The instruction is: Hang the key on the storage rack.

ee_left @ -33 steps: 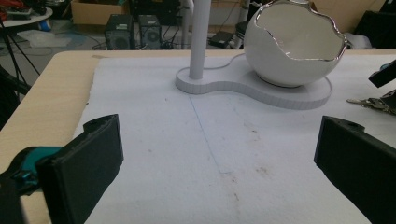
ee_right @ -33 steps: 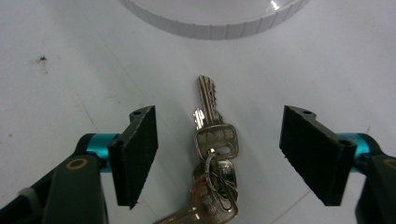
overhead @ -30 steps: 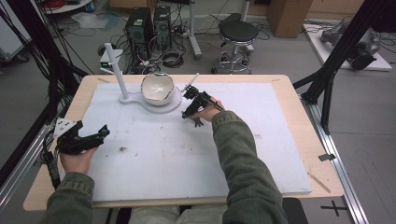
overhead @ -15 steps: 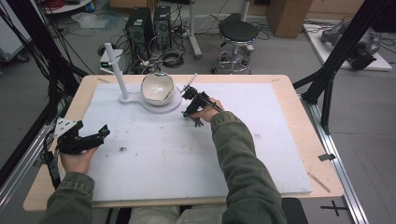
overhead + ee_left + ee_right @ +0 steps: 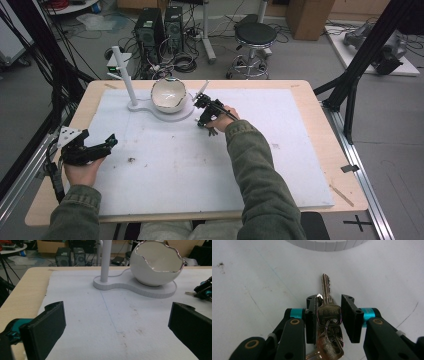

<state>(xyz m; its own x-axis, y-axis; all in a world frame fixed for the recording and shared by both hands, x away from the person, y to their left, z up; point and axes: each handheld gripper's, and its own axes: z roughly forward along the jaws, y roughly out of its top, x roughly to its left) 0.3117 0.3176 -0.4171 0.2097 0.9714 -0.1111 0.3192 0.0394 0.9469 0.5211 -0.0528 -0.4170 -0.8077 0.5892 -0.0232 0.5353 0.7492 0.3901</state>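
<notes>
Bunch of keys (image 5: 329, 322) — pinched between the pads of the right gripper (image 5: 329, 315), on the white mat (image 5: 200, 165) just in front of the round white base (image 5: 327, 243).
The jaws have just been closing on the keys; one key blade pokes out ahead, flat on the mat; the left gripper (image 5: 117, 335) rests near the mat's left edge — jaws spread wide, nothing between them; the cracked-egg bowl (image 5: 156, 262) sits on the base beside a white post (image 5: 105, 260).

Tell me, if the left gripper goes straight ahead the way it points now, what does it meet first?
Probably the flat white base that carries the post and the cracked white bowl. The left gripper has open jaws over bare mat; depth is hard to judge.
</notes>
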